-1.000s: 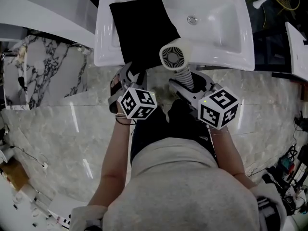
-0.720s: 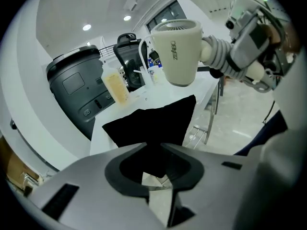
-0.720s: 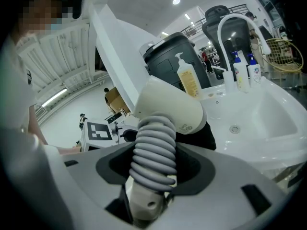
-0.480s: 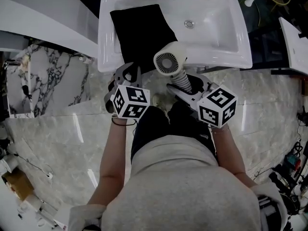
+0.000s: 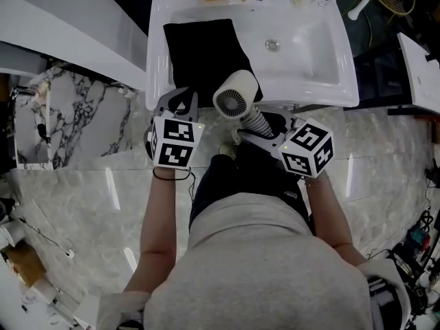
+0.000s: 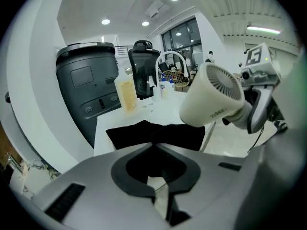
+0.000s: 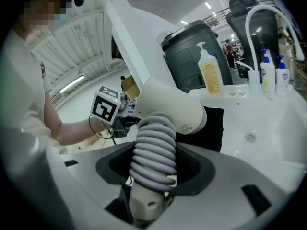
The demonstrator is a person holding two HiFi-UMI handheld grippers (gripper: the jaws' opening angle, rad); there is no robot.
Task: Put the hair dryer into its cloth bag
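Seen from the head, the black cloth bag (image 5: 203,47) lies flat on the left side of the white sink (image 5: 313,60), at 12 o'clock from the person. The hair dryer (image 5: 232,96) is up in the air at 5 o'clock from the bag's middle, with its round grille facing the camera. The left gripper (image 5: 180,100) sits at the bag's near edge, at 7 o'clock. The right gripper (image 5: 249,130) is at 5 o'clock from the dryer. Both arms are bent and reach forward, close together. In the left gripper view the jaws have just closed tight. They seem to pinch the bag's near edge, which rises toward them. In the right gripper view the jaws squeeze the dryer's handle, which has a grey cord (image 7: 153,147) wound round it. The bag lies behind the dryer's head, at 2 o'clock. I think the step is opening the bag. Next, the left gripper should lift one layer so the mouth gapes. Then the dryer can slide in.
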